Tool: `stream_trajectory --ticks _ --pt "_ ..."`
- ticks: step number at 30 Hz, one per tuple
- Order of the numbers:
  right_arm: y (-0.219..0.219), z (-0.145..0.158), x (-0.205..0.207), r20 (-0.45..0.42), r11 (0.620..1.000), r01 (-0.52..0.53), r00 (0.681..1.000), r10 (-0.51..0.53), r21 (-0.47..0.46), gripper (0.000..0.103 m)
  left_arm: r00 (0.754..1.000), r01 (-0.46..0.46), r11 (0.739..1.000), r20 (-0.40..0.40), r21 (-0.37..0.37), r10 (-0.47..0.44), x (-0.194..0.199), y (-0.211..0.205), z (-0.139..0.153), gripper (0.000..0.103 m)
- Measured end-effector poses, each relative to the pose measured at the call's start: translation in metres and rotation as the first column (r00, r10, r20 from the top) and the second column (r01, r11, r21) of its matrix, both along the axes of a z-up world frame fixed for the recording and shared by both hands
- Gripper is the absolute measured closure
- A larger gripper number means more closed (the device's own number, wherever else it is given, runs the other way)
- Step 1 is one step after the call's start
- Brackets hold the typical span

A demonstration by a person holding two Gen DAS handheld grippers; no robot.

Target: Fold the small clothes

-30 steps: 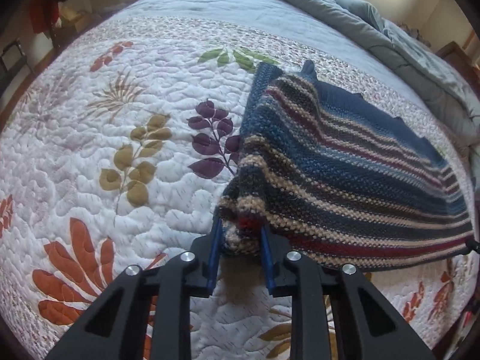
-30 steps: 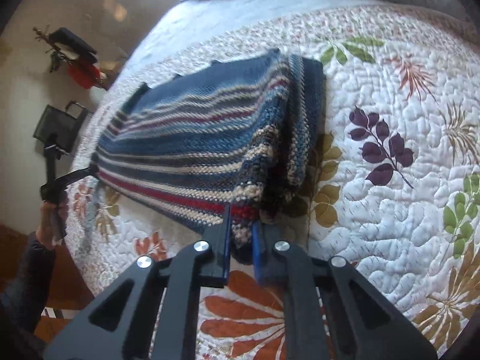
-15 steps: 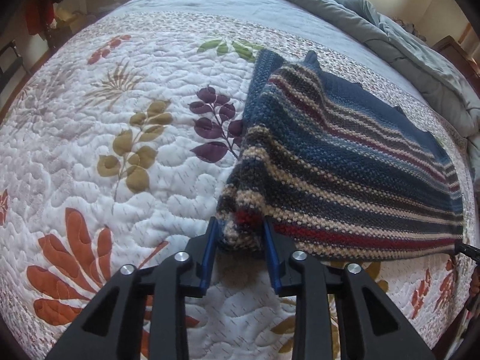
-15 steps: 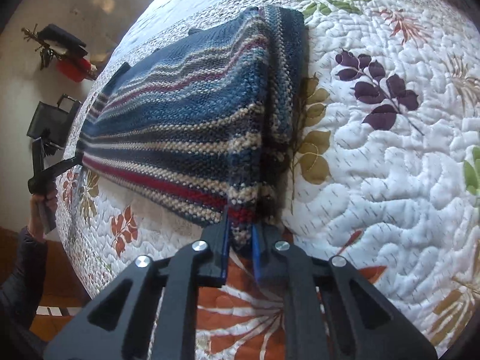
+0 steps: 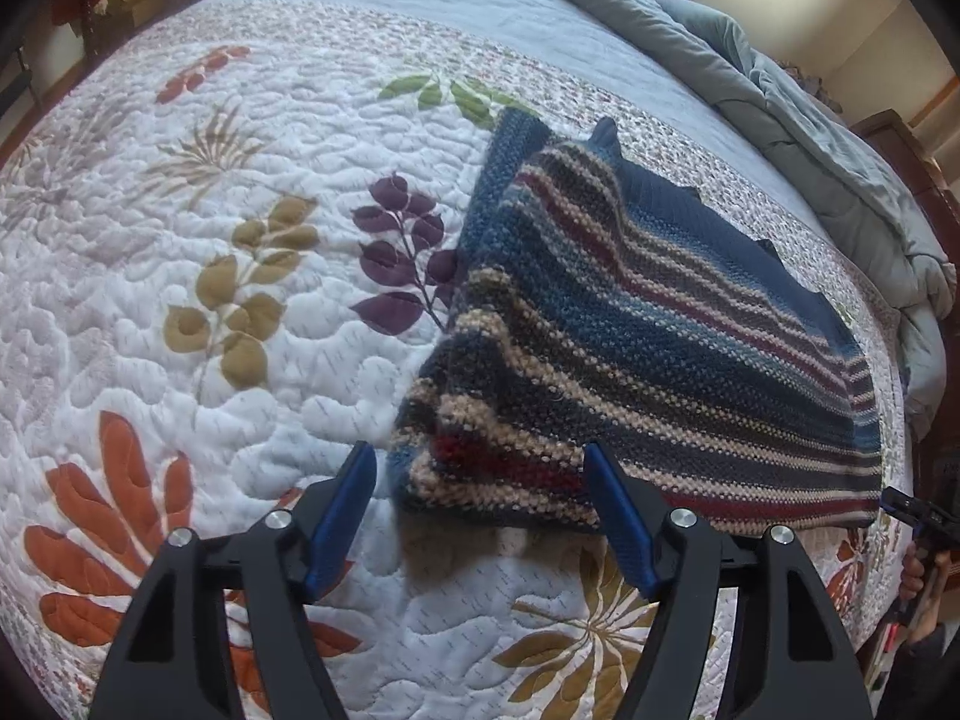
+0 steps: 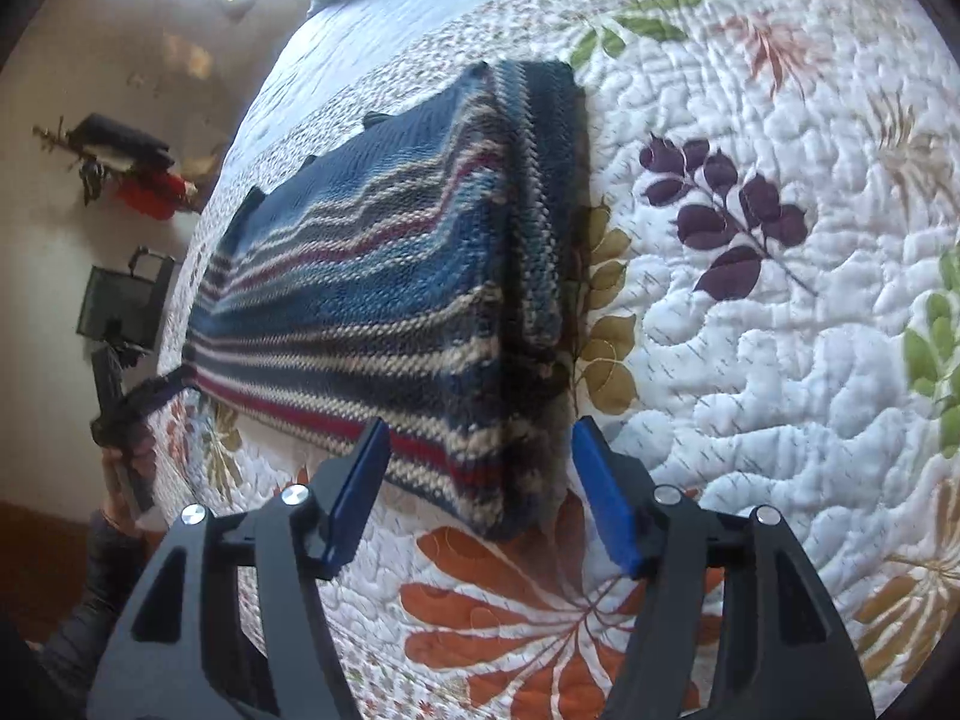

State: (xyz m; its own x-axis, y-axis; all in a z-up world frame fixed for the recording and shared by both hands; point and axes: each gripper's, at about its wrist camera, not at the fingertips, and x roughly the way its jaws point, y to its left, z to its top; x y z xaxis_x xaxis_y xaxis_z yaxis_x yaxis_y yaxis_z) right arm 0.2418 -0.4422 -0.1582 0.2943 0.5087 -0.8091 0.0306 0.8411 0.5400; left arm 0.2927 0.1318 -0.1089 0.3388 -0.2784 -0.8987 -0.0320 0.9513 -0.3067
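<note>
The sweater [image 5: 648, 354] lay folded on the quilt [image 5: 180, 300], a striped knit of blue, cream, grey and red with plain navy showing along its far side. It sat near the quilt's front edge, reaching back toward the flowered border band, and beside it on the bare quilt were a purple leaf sprig [image 5: 402, 264] and an olive one [image 5: 240, 300].

The left gripper [image 5: 480, 468] stood wide open, its blue pads [image 5: 336, 516] spread to either side of the sweater's near corner and holding nothing. That corner was bunched and a little raised, with a shadow beneath it; whether the right-hand pad touched the wool could not be told.

The right gripper [image 6: 474, 444] was likewise wide open and empty, its pads [image 6: 600, 498] flanking the opposite near corner of the sweater [image 6: 384, 300], where the folded edge stood in thick layers above an orange flower print [image 6: 540, 600]. In the right wrist view the left gripper's handle and the hand [image 6: 120, 468] on it showed at the sweater's other corner.

A grey duvet [image 5: 810, 138] was heaped along the far side of the bed.
</note>
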Motion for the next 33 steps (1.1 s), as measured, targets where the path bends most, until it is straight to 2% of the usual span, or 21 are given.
stream_trajectory --ticks 4,10,11,13,15,16,17,18,19,20,21,22,25,30,33 --pt "0.004 -0.014 0.004 -0.028 1.0 0.0 1.0 0.0 0.011 0.039 1.0 0.007 1.0 -0.028 0.003 -0.007 0.006 -0.006 -0.011 0.031" --pt "0.014 -0.021 0.009 -0.022 0.999 -0.024 0.999 0.025 0.033 0.039 0.999 0.0 1.0 -0.037 -0.011 0.0 0.015 -0.01 -0.017 0.028" --pt "0.015 -0.021 0.01 -0.022 0.999 -0.026 0.999 0.027 0.038 0.039 0.999 -0.001 1.0 -0.039 -0.014 0.0 0.016 -0.01 -0.017 0.028" --pt "0.018 -0.023 0.013 -0.018 0.997 -0.039 0.999 0.04 0.061 0.049 0.999 0.001 1.0 -0.045 -0.016 -0.002 0.019 -0.013 -0.018 0.028" --pt "0.022 -0.027 0.015 -0.025 0.996 -0.04 0.999 0.042 0.081 0.05 0.999 -0.005 1.0 -0.044 -0.025 0.004 0.021 -0.015 -0.018 0.028" --pt "0.023 -0.028 0.016 -0.024 0.996 -0.041 0.999 0.043 0.079 0.05 0.999 -0.012 0.999 -0.044 -0.032 0.01 0.021 -0.014 -0.018 0.03" --pt "0.024 -0.029 0.017 -0.022 0.996 -0.043 0.999 0.045 0.082 0.051 0.999 -0.021 0.999 -0.045 -0.03 0.02 0.022 -0.014 -0.018 0.037" --pt "0.025 -0.03 0.018 -0.025 0.996 -0.04 0.999 0.042 0.083 0.057 0.998 -0.032 0.999 -0.047 -0.026 0.031 0.023 -0.013 -0.018 0.041" --pt "0.024 -0.031 0.018 -0.028 0.996 -0.036 0.999 0.038 0.082 0.066 0.998 -0.048 0.999 -0.053 -0.026 0.047 0.024 -0.011 -0.019 0.053" --pt "0.024 -0.031 0.018 -0.031 0.996 -0.031 0.999 0.034 0.085 0.071 0.997 -0.061 0.997 -0.059 -0.048 0.058 0.025 -0.009 -0.02 0.069" --pt "0.025 -0.03 0.018 -0.03 0.996 -0.031 0.999 0.034 0.089 0.078 0.996 -0.068 0.995 -0.07 -0.079 0.062 0.024 -0.005 -0.021 0.075" --pt "0.025 -0.028 0.017 -0.024 0.996 -0.034 0.999 0.036 0.083 0.082 0.993 -0.089 0.991 -0.08 -0.099 0.081 0.024 -0.003 -0.021 0.076" --pt "0.028 -0.018 0.013 -0.002 0.997 -0.049 0.999 0.049 0.056 0.087 0.993 -0.099 0.991 -0.071 -0.087 0.093 0.019 -0.004 -0.015 0.079" --pt "0.021 0.002 0.006 0.025 0.998 -0.054 0.998 0.053 0.044 0.089 0.995 -0.092 0.991 -0.034 -0.094 0.089 0.004 -0.005 0.005 0.081" --pt "0.016 0.015 -0.001 0.037 0.998 -0.06 0.998 0.059 0.026 0.089 0.998 -0.059 0.995 -0.04 -0.081 0.056 -0.009 -0.01 0.017 0.081"
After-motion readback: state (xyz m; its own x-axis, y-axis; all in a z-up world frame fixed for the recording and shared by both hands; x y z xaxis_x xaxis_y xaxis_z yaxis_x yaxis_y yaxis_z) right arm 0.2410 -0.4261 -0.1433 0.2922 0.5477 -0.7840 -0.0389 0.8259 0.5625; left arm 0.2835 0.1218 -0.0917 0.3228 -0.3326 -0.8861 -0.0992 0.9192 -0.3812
